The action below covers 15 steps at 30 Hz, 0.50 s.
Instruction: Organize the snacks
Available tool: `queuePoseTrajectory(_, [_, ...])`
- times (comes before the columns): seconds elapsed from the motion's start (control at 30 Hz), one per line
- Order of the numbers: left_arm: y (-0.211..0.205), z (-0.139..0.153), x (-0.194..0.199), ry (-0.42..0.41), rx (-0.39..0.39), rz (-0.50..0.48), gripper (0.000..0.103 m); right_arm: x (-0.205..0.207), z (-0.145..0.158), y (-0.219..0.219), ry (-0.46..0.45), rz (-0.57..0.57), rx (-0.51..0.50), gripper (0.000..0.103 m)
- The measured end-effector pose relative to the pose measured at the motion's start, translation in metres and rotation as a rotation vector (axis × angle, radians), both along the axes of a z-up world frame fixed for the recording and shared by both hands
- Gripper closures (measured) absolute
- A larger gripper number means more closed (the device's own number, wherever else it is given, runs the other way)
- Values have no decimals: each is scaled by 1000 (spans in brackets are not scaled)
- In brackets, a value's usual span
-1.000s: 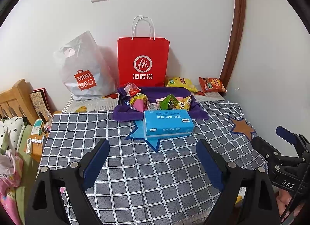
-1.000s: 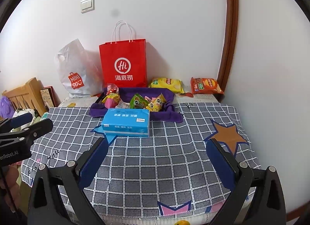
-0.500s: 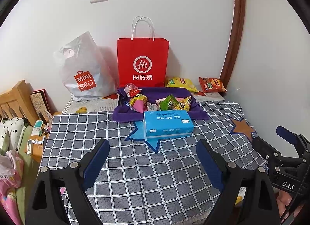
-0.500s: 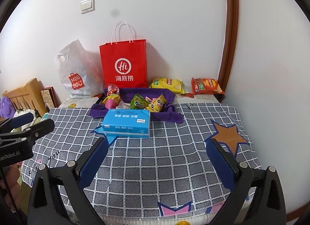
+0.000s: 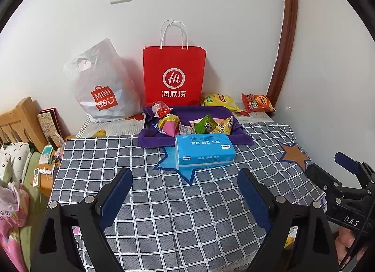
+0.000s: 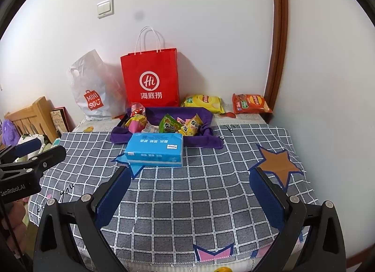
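Observation:
Several small snack packets (image 5: pixel 204 124) (image 6: pixel 180 124) lie in a tray lined with purple cloth (image 5: pixel 199 112) (image 6: pixel 164 111) at the back of the table. A yellow chip bag (image 5: pixel 219 101) (image 6: pixel 204 102) and an orange-red chip bag (image 5: pixel 256 102) (image 6: pixel 250 103) lie behind it by the wall. My left gripper (image 5: pixel 185 190) is open and empty above the near checked cloth. My right gripper (image 6: pixel 189 190) is open and empty too, well short of the snacks. Each gripper shows at the edge of the other's view: the right gripper (image 5: pixel 339 173) and the left gripper (image 6: pixel 35 152).
A blue tissue pack (image 5: pixel 204 151) (image 6: pixel 155 149) lies in front of the tray. A red paper bag (image 5: pixel 174 75) (image 6: pixel 150 77) and a white Miniso plastic bag (image 5: pixel 100 84) (image 6: pixel 93 89) stand against the wall. A wooden bed frame (image 5: pixel 21 119) and clutter sit left of the table.

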<state>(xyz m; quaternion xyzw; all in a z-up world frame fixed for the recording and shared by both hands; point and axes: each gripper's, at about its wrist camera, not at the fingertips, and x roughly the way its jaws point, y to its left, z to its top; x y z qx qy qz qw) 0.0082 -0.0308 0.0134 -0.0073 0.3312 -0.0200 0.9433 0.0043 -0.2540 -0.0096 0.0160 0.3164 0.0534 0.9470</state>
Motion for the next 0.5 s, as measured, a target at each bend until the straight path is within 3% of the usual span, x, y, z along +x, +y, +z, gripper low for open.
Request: queuePoseTrajectory(0.5, [3,-1,-2,-1,-8,12,12,0,-1,0,6,3,2,3])
